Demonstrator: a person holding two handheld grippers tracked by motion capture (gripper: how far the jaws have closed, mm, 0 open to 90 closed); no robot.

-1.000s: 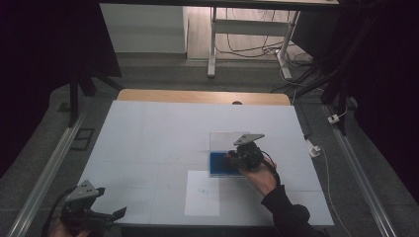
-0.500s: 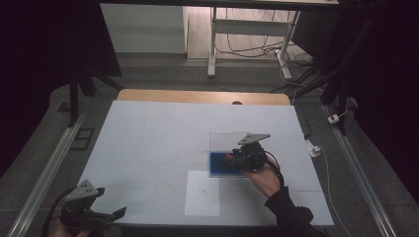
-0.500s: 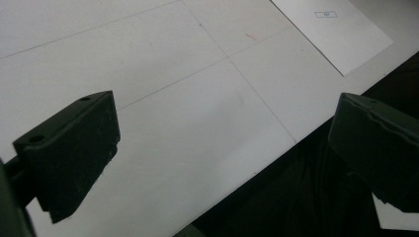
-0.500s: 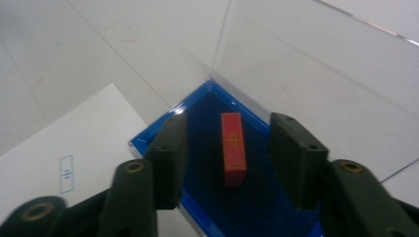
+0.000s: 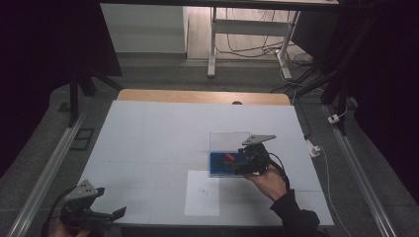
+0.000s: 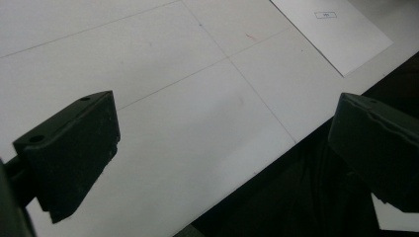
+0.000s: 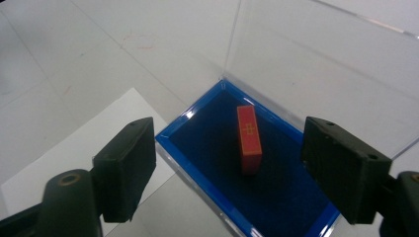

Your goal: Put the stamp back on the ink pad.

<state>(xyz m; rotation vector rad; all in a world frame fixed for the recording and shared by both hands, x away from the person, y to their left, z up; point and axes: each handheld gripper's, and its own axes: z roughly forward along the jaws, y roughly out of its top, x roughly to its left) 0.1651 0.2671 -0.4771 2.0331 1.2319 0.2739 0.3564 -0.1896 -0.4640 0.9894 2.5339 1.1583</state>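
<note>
A small red block (image 7: 248, 138) stands on its edge on the dark blue lining of a shallow box (image 7: 207, 143), whose clear lid (image 7: 316, 64) is raised behind it. My right gripper (image 7: 227, 129) hovers just in front of the box; its jaws have just been opening and stand apart, touching nothing, with the block lying free beyond them. From above, the right gripper (image 5: 236, 165) sits at the box (image 5: 217, 170), with the red block (image 5: 230, 158) inside. My left gripper (image 5: 116, 213) is open over the table's near left edge, with bare table between its jaws (image 6: 227, 106).
A white sheet of paper (image 5: 202, 192) with a small printed mark lies just in front of the box; it is also in the left gripper view (image 6: 331, 34). The white table top (image 5: 163, 133) has a wooden strip (image 5: 197, 96) at its far edge. Metal rails run along both sides.
The right gripper has drawn slightly back toward the near side of the box, and the red block now shows lying in the box. The left gripper has stayed put.
</note>
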